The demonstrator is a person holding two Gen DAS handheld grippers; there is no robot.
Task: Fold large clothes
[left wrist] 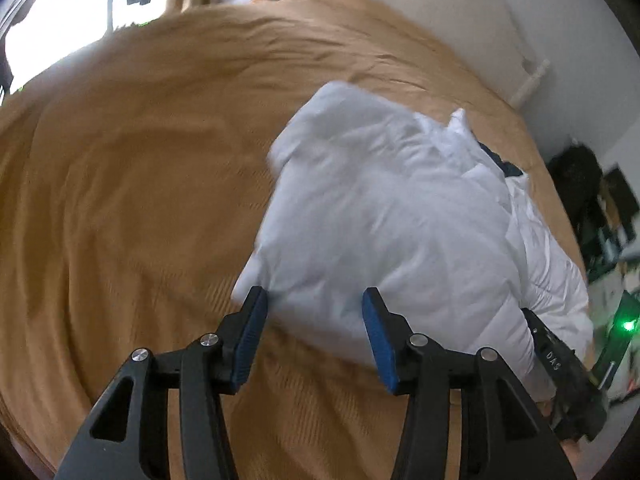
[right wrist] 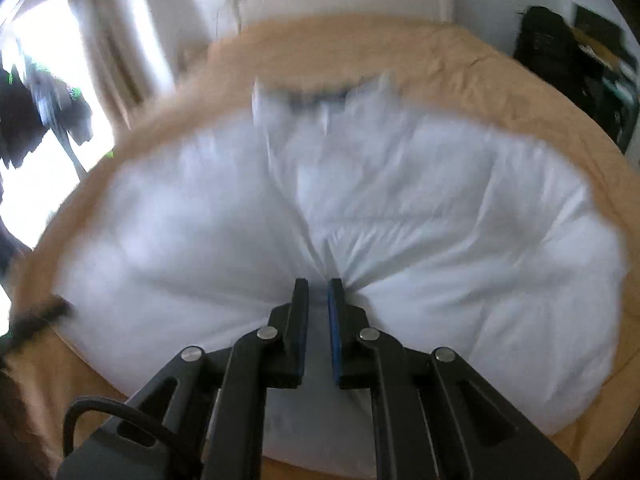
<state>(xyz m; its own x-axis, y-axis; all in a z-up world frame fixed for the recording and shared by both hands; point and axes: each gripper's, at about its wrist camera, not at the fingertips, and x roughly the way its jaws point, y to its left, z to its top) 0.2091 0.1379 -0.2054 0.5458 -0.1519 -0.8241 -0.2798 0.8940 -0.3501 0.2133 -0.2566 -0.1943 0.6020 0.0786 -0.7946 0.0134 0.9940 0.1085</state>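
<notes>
A white puffer jacket (left wrist: 380, 208) lies folded on a tan bedspread (left wrist: 140, 180), with a bit of dark blue lining (left wrist: 502, 164) showing at its far end. My left gripper (left wrist: 313, 294) stands open just above the jacket's near left corner, its blue pads (left wrist: 250, 340) clear of the fabric. In the right wrist view the jacket (right wrist: 440, 208) fills the middle of the bedspread (right wrist: 520, 92). My right gripper (right wrist: 319, 282) is nearly shut on a pinch of the jacket's near edge, and creases fan out from its tips. The right gripper's body (left wrist: 560, 368) shows at the jacket's right end.
A bright window (left wrist: 60, 28) with a curtain is at the far left. A pale wall (left wrist: 480, 20) runs behind the bed. Dark bags and clutter (right wrist: 560, 48) stand off the bed's right side. A green light (left wrist: 630, 325) glows low on the right.
</notes>
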